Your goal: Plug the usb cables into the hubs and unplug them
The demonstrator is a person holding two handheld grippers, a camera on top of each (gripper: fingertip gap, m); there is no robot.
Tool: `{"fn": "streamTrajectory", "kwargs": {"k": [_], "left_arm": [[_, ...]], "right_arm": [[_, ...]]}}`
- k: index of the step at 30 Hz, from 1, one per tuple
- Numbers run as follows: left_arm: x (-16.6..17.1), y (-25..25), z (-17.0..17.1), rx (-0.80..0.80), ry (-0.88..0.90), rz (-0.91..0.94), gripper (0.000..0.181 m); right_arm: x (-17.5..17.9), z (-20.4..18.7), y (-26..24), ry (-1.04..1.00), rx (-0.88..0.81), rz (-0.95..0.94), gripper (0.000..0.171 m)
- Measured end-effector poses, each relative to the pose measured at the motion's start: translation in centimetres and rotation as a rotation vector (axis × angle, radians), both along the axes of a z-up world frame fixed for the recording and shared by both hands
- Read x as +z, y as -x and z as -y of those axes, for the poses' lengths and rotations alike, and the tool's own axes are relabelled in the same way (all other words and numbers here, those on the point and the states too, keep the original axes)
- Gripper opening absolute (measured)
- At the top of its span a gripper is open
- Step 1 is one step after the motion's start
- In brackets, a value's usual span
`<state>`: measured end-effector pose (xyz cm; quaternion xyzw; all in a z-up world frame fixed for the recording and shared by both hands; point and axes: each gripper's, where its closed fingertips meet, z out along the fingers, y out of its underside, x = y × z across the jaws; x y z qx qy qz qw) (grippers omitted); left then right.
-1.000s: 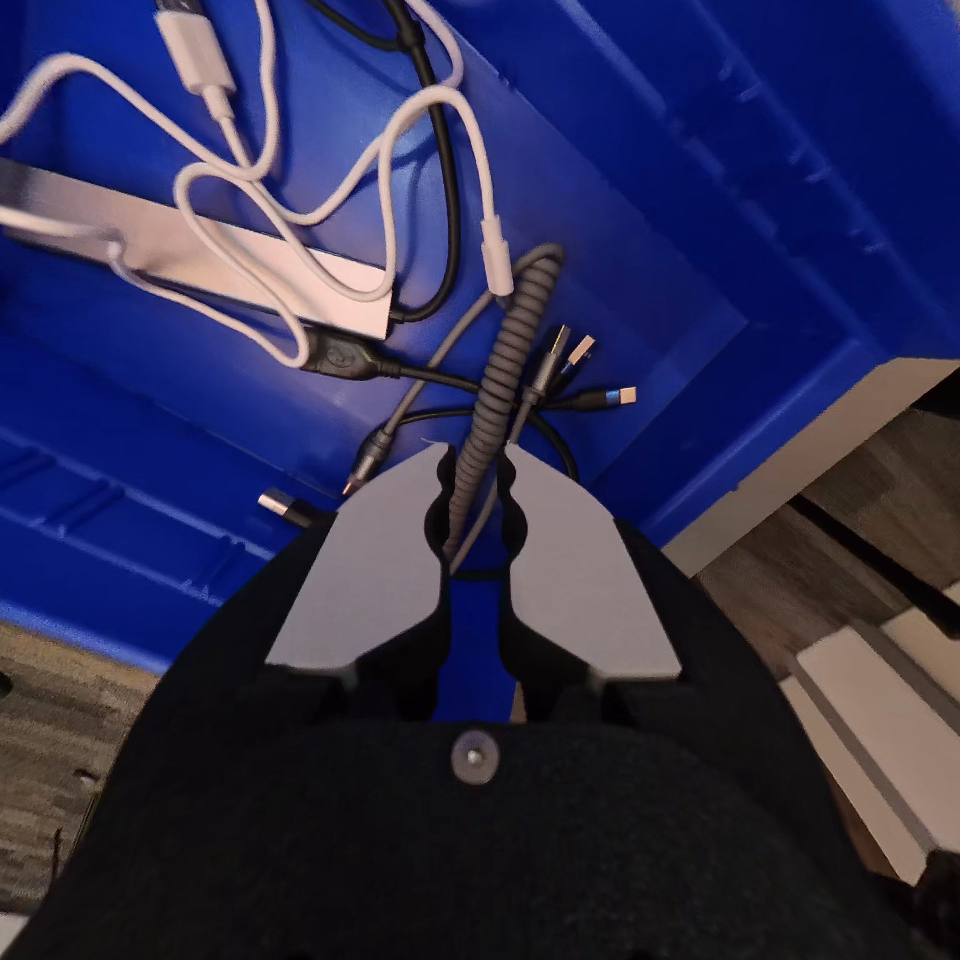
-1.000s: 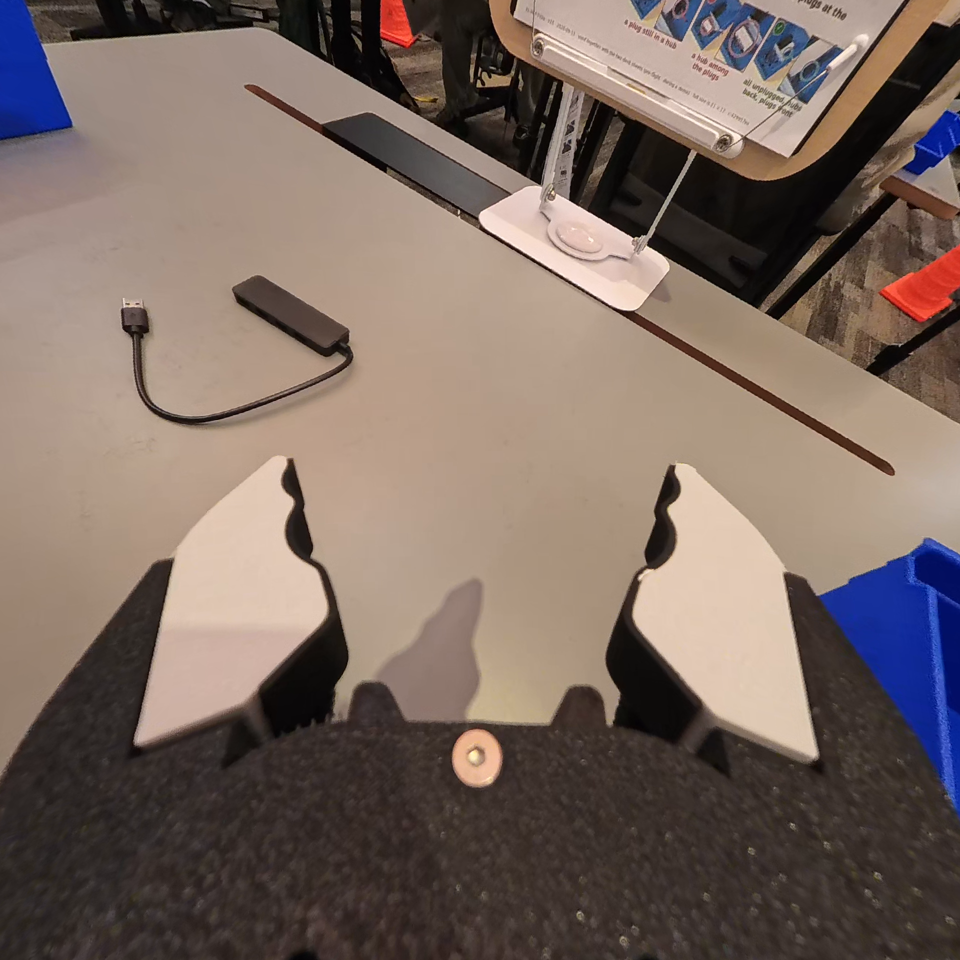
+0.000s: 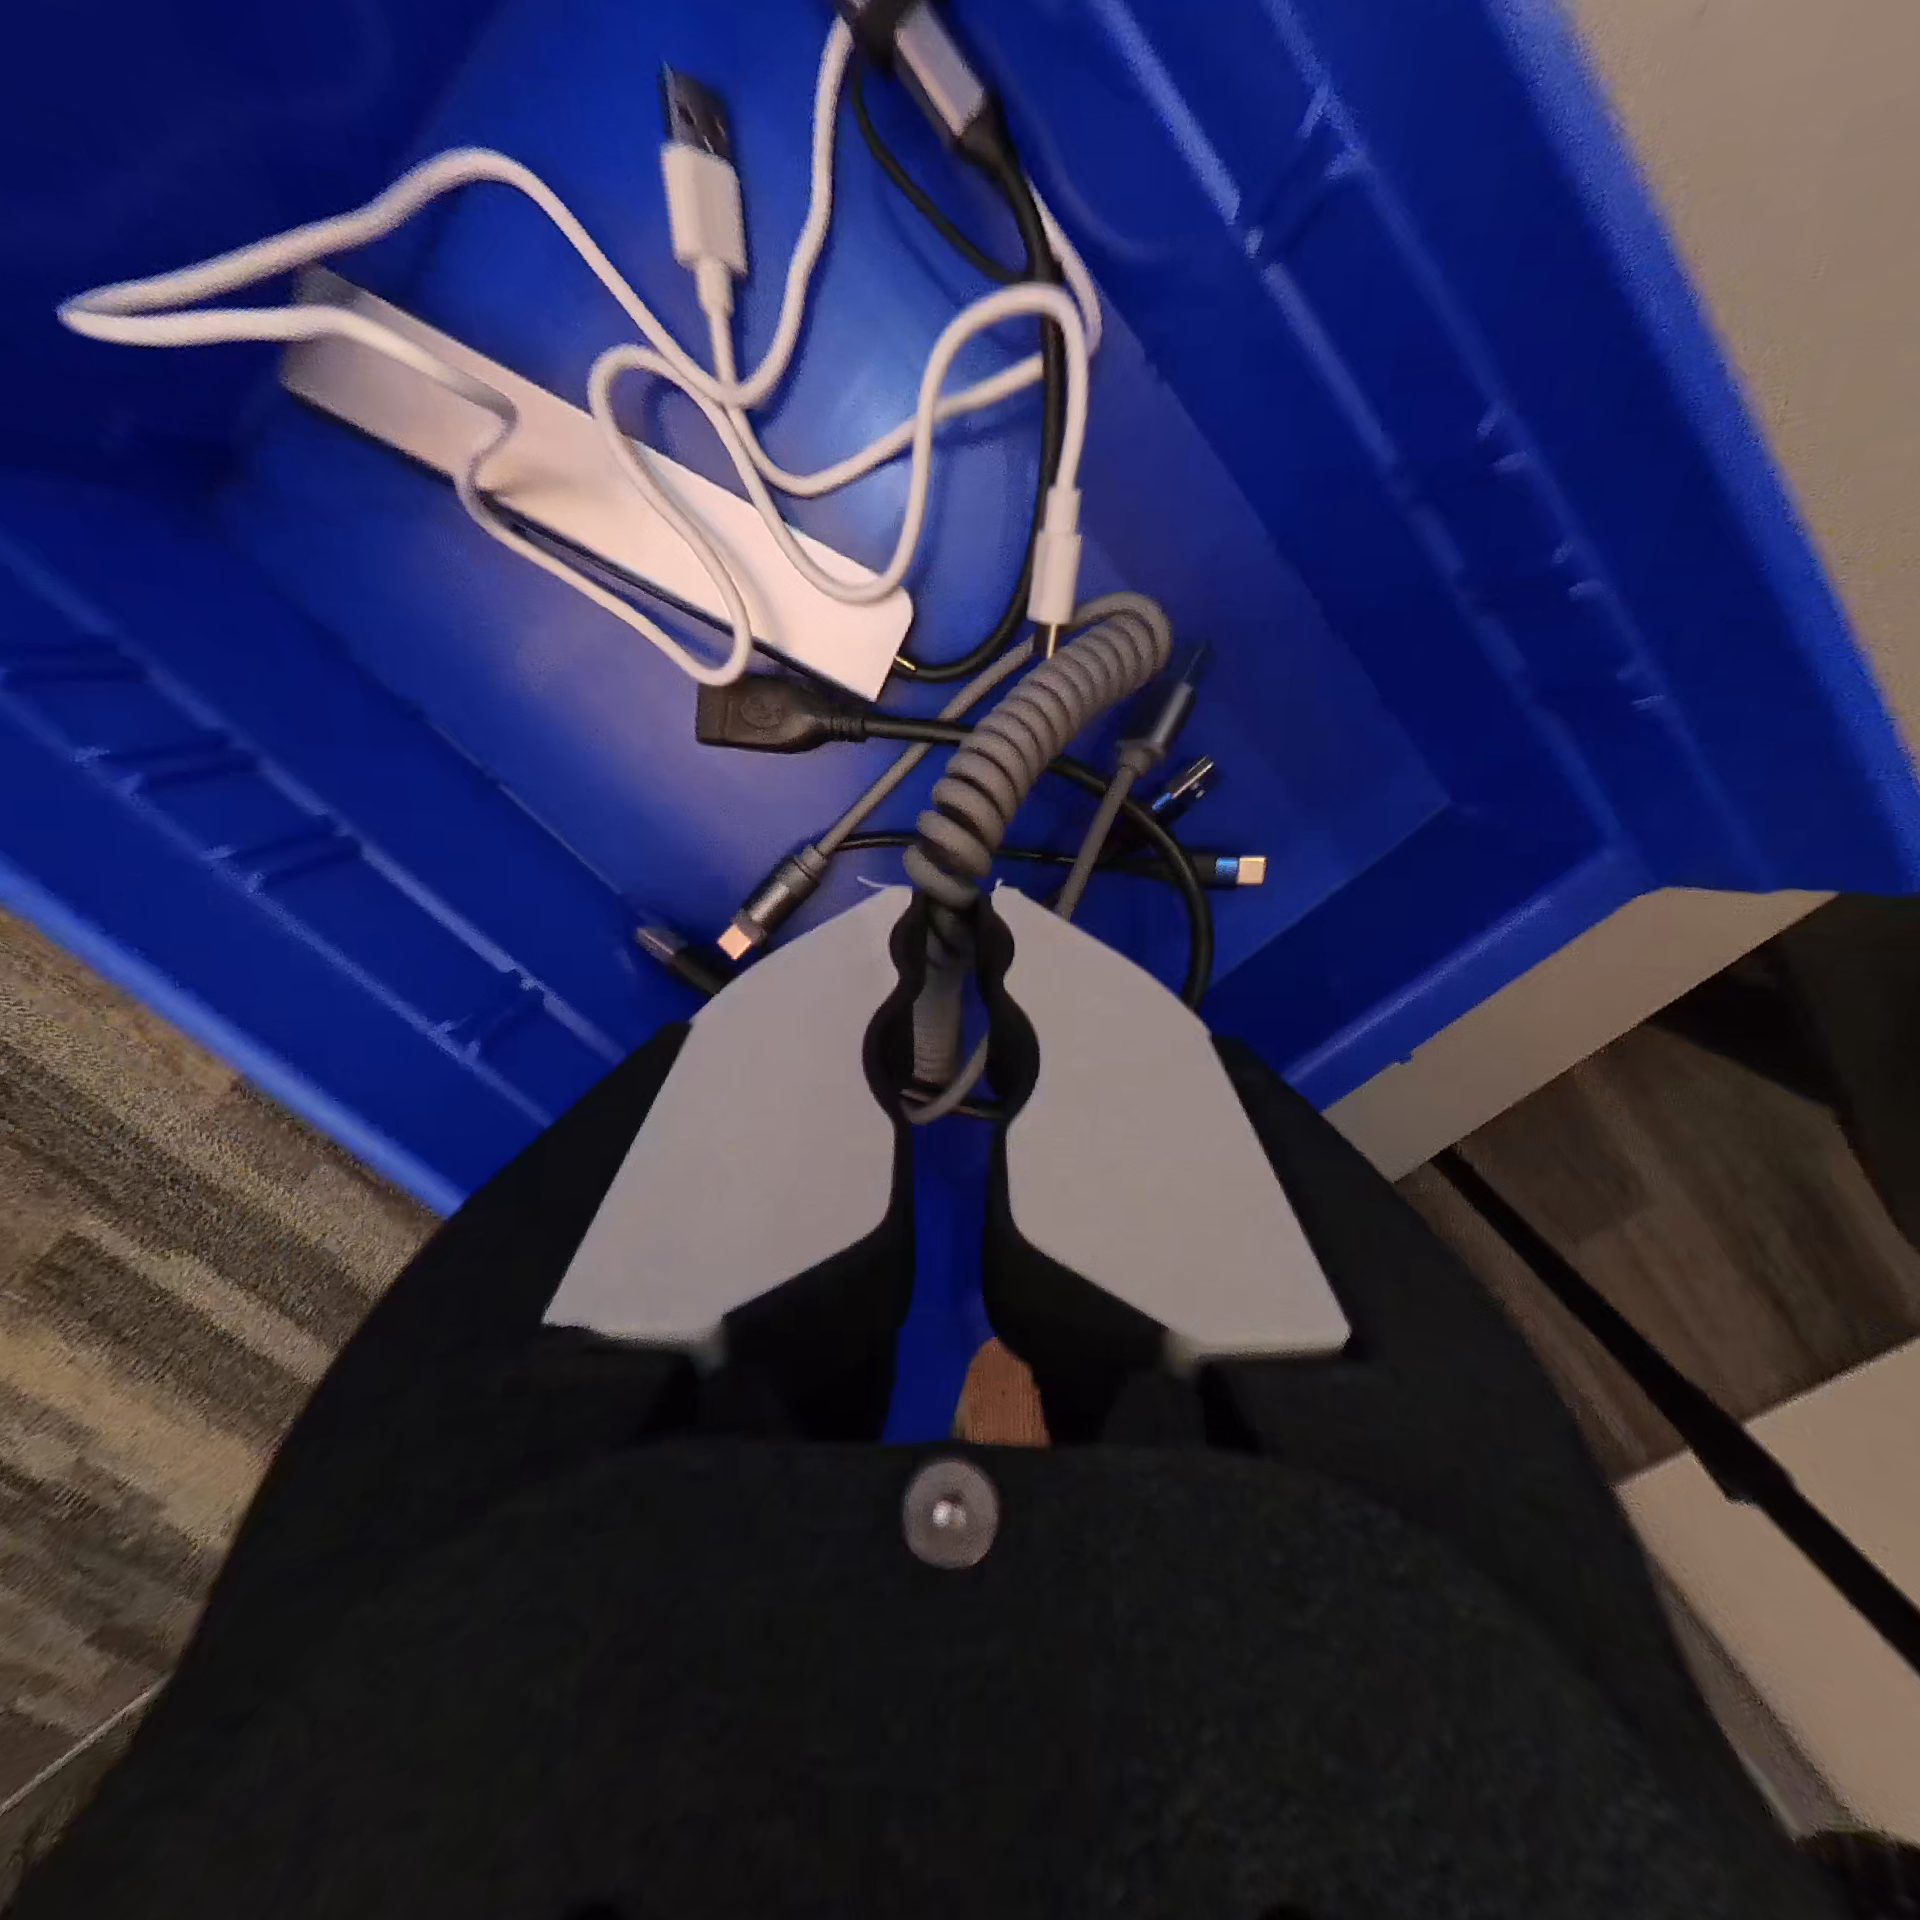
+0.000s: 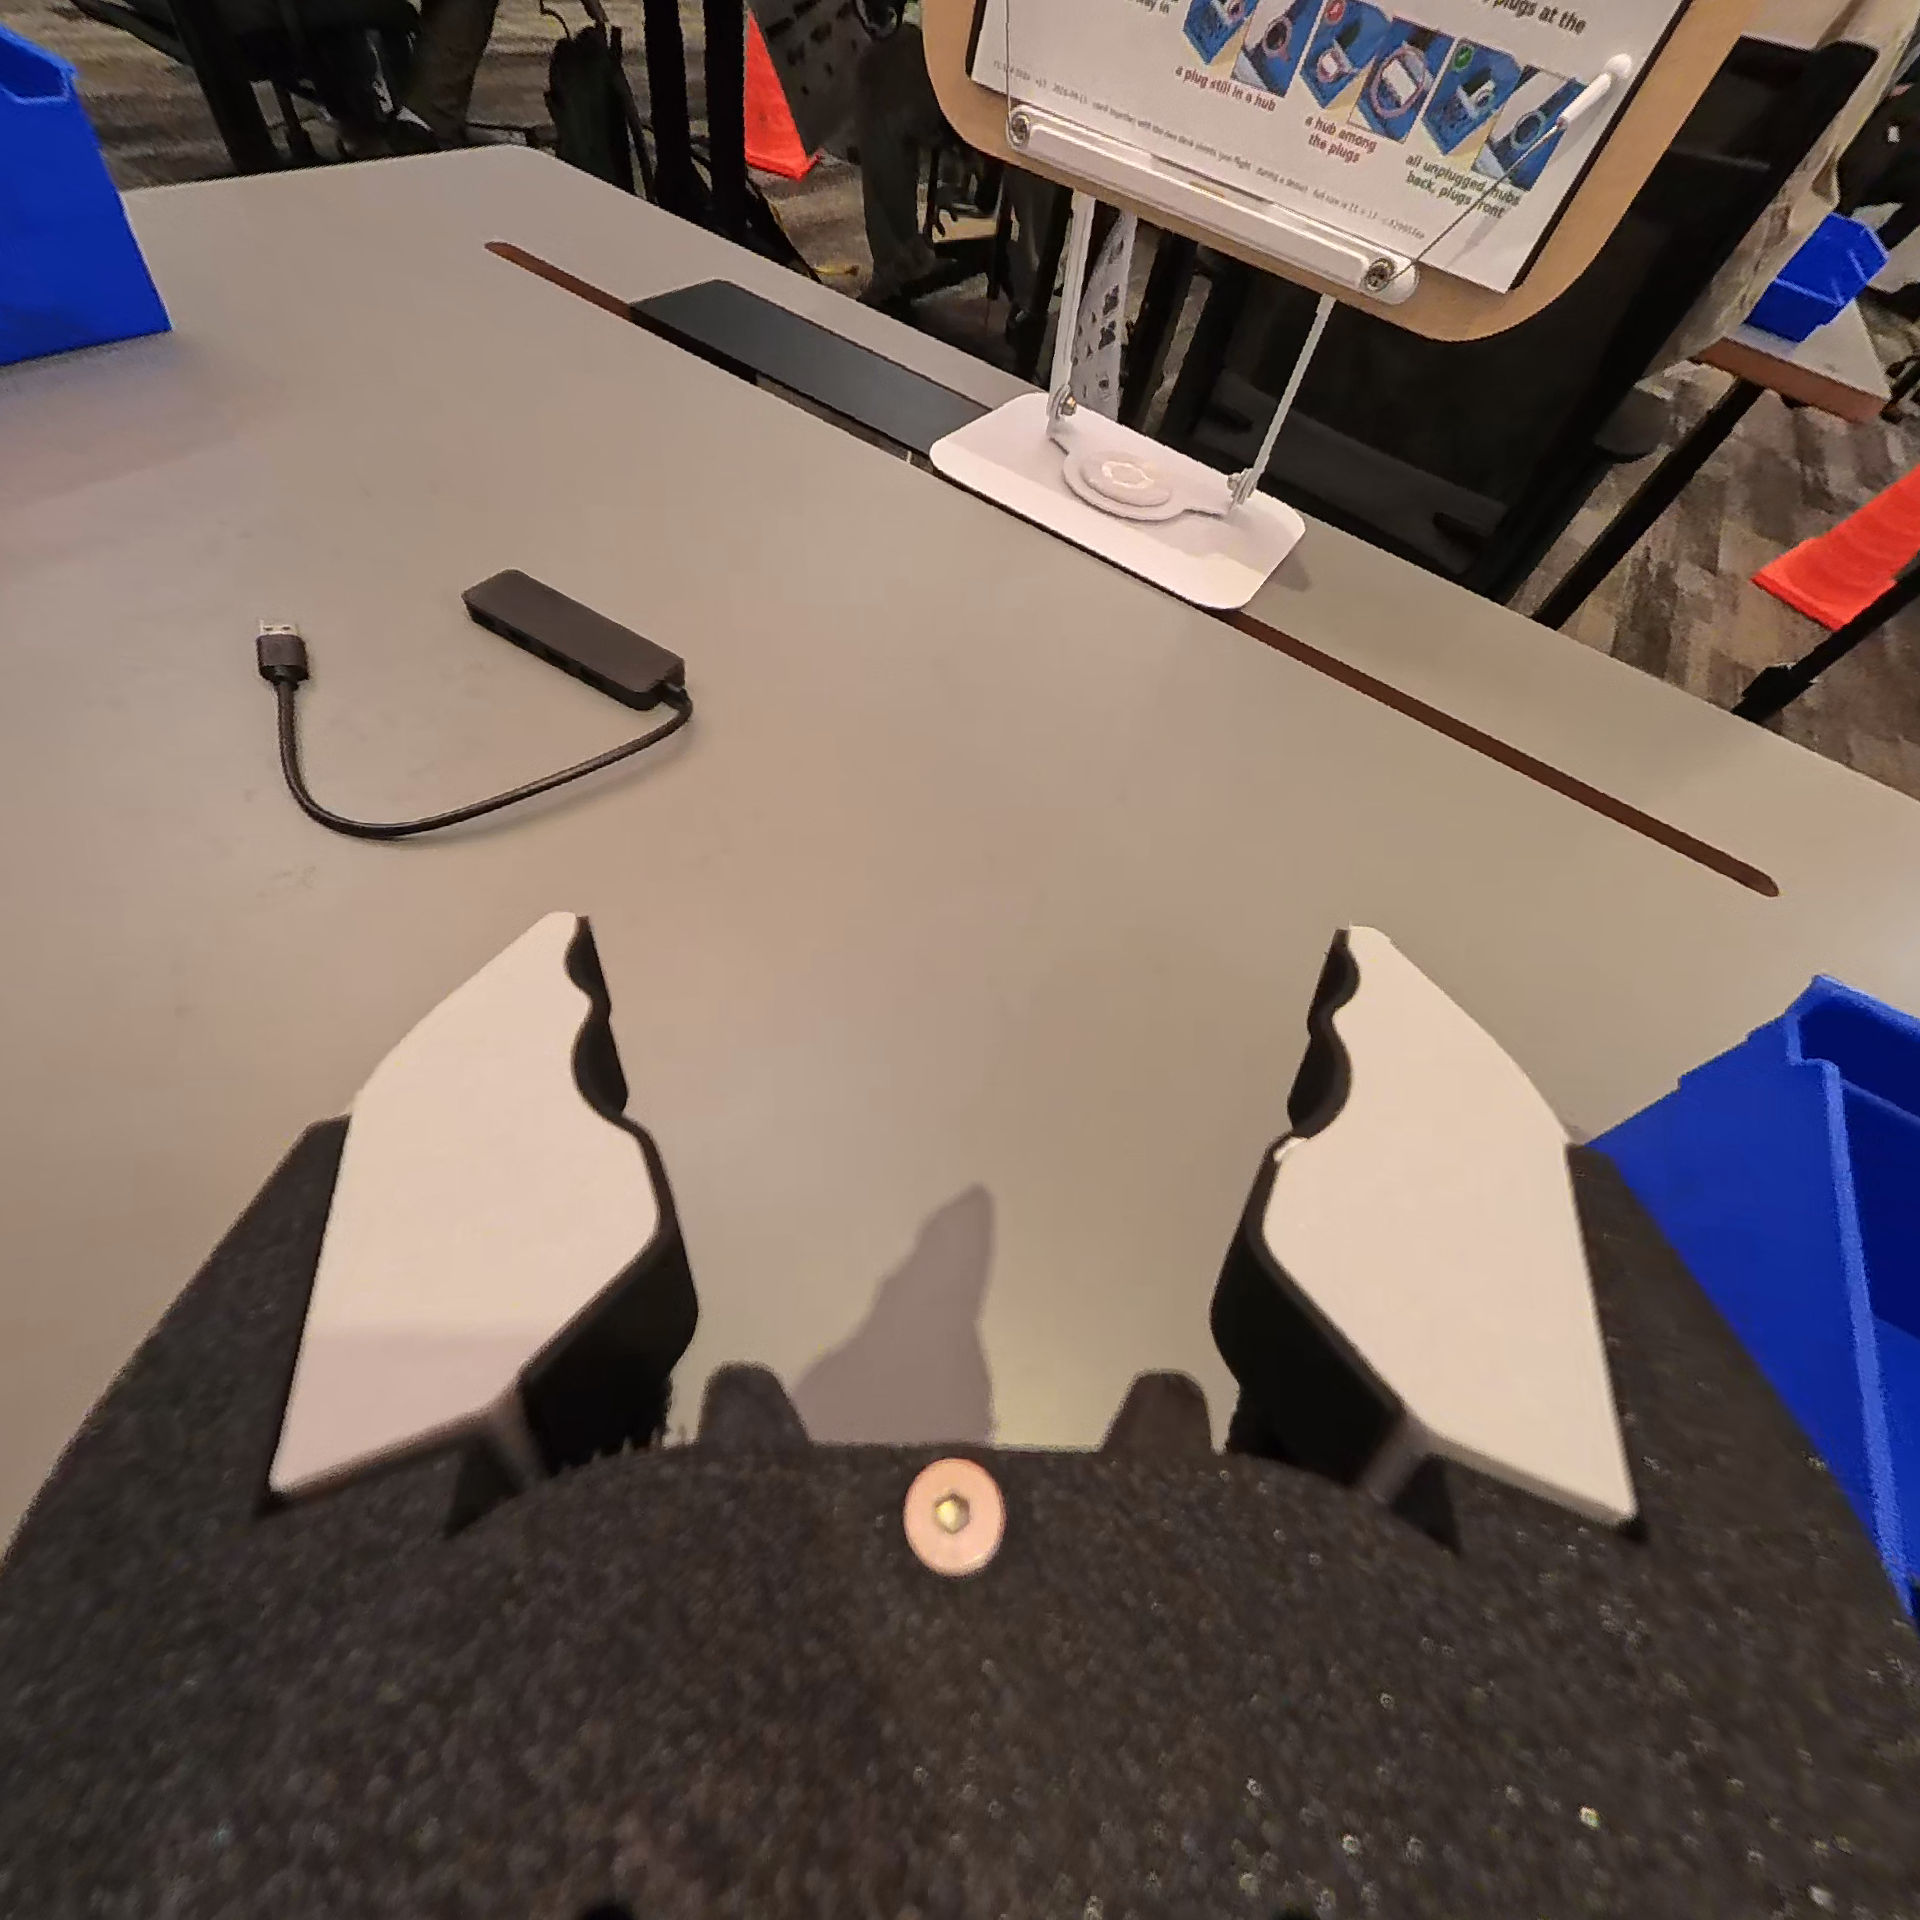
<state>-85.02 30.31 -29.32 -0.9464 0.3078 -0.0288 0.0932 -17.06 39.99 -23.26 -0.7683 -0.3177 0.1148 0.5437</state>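
the left gripper (image 3: 948, 914) is pinched on the grey coiled cable (image 3: 1023, 738) near the blue bin's (image 3: 1455, 540) near corner; a silver hub (image 3: 582, 488) lies beyond. the right gripper (image 4: 961, 935) is spread above the table (image 4: 1039, 727), the black hub (image 4: 571, 636) well ahead toward the far-left.

blue bin (image 3: 1351, 312) | grey table (image 4: 935, 727) | instruction board stand (image 4: 1143, 509) | orange cone (image 4: 774, 114)

Soft indoor light – left wrist view motion-blurred, glare on the bin floor (image 3: 852, 468), edges fisheye-bent
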Motion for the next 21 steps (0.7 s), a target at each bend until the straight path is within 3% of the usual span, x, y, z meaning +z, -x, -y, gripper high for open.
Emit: {"fn": "streamTrajectory", "kwargs": {"k": [1,16,21], "left_arm": [[0.8,-0.1,-0.2,0.012,-0.029,0.015,0.008],[16.8,-2.4,-3.2,0.114,-0.632,0.360,0.007],[19.3,-3.1,-3.6,0.118,-0.774,0.429,0.007]], "right_arm": [[-0.1,0.0,0.0,0.001,0.002,-0.004,0.125],[0.1,0.4,-0.4,-0.012,0.006,-0.022,0.125],[0.1,0.5,-0.3,-0.013,0.009,-0.018,0.125]]}}
